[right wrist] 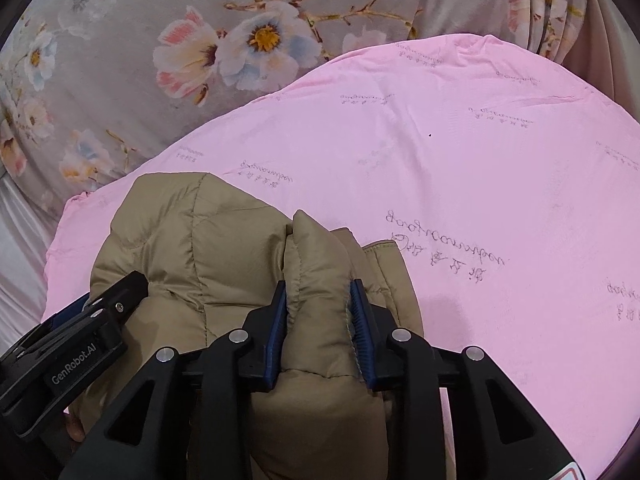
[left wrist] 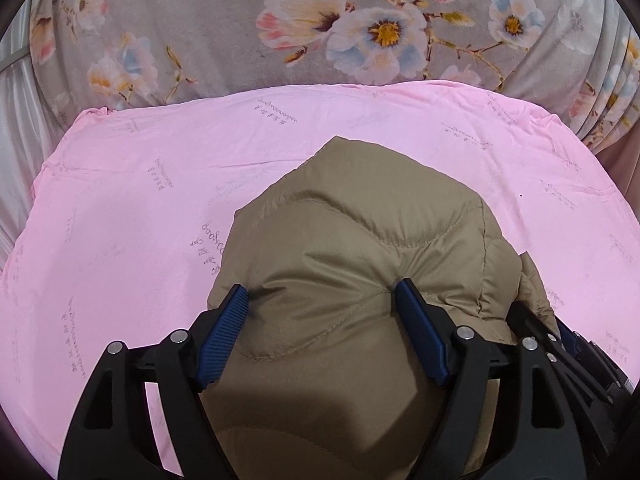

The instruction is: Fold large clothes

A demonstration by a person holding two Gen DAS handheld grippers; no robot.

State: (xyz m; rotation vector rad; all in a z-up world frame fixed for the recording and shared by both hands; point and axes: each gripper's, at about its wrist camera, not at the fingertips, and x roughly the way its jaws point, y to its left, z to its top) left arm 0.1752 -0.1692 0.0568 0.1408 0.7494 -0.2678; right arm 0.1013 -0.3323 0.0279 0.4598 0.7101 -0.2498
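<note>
A tan quilted puffer jacket (left wrist: 360,240) lies bundled on a pink sheet (left wrist: 140,220). My left gripper (left wrist: 324,300) has its blue-padded fingers (left wrist: 228,328) spread wide around a thick bulge of the jacket and pressed into it. My right gripper (right wrist: 318,292) is shut on a narrower fold of the same jacket (right wrist: 188,232), pinched between its blue pads (right wrist: 362,320). In the right wrist view the left gripper's body shows at the lower left against the jacket. In the left wrist view the right gripper's body shows at the lower right.
The pink sheet (right wrist: 460,160) with faint printed writing covers the bed surface. A grey floral quilt (left wrist: 280,20) lies beyond it, also in the right wrist view (right wrist: 160,40). White fabric (left wrist: 16,120) hangs at the left edge.
</note>
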